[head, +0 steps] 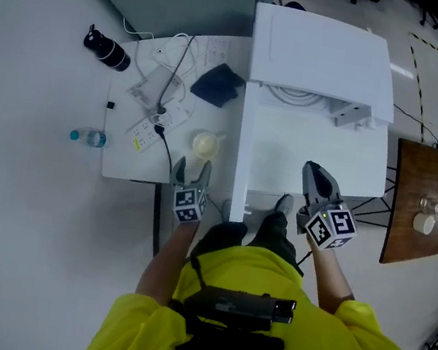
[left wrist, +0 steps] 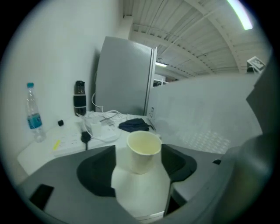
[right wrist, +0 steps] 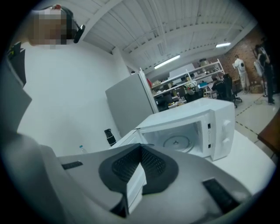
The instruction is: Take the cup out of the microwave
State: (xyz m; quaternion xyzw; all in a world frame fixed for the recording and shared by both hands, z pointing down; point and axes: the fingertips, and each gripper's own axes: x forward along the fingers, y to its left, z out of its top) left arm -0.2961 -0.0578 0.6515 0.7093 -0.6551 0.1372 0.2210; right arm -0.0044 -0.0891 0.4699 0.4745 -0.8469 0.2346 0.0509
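A pale paper cup (head: pixel 205 144) stands upright on the white side table (head: pixel 122 158), left of the microwave's open door (head: pixel 243 157). My left gripper (head: pixel 191 169) is just behind it, open. In the left gripper view the cup (left wrist: pixel 143 152) sits at the mouth of the jaws with table showing at its left side. The white microwave (head: pixel 322 54) stands open, and its empty glass turntable (right wrist: pixel 177 142) shows in the right gripper view. My right gripper (head: pixel 313 172) is shut on nothing, held in front of the microwave.
On the side table lie a power strip with cables (head: pixel 155 118), a dark cloth (head: pixel 217 84), a black bottle (head: pixel 107 50) and a small water bottle (head: pixel 88 137). A brown wooden table (head: pixel 419 245) with small white items stands at the right.
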